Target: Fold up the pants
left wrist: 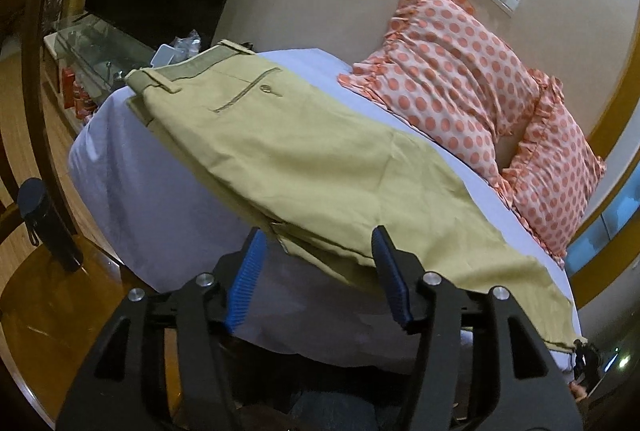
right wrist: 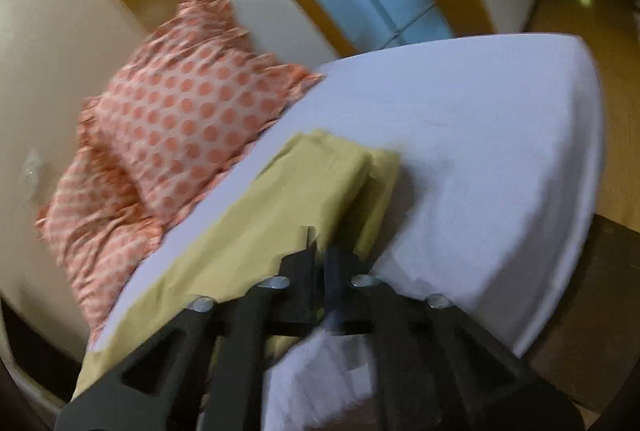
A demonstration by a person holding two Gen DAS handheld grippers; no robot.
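Note:
Khaki pants [left wrist: 304, 159] lie on a white-sheeted bed [left wrist: 160, 207], waistband at the far left, legs running to the right. My left gripper [left wrist: 318, 243] is open, its blue pads [left wrist: 246, 283] spread at the near edge of the pants around mid-leg, holding nothing. In the blurred right wrist view the leg ends of the pants [right wrist: 304, 191] lie on the sheet [right wrist: 480, 151]. My right gripper [right wrist: 320, 251] is shut, with the near edge of the pants between its black fingers.
Two polka-dot orange pillows [left wrist: 460, 79] lean on the wall behind the pants; they also show in the right wrist view [right wrist: 180, 111]. A glass-topped counter with red cans [left wrist: 80, 95] stands at left. A dark bottle [left wrist: 44, 219] stands on the wooden surface near left.

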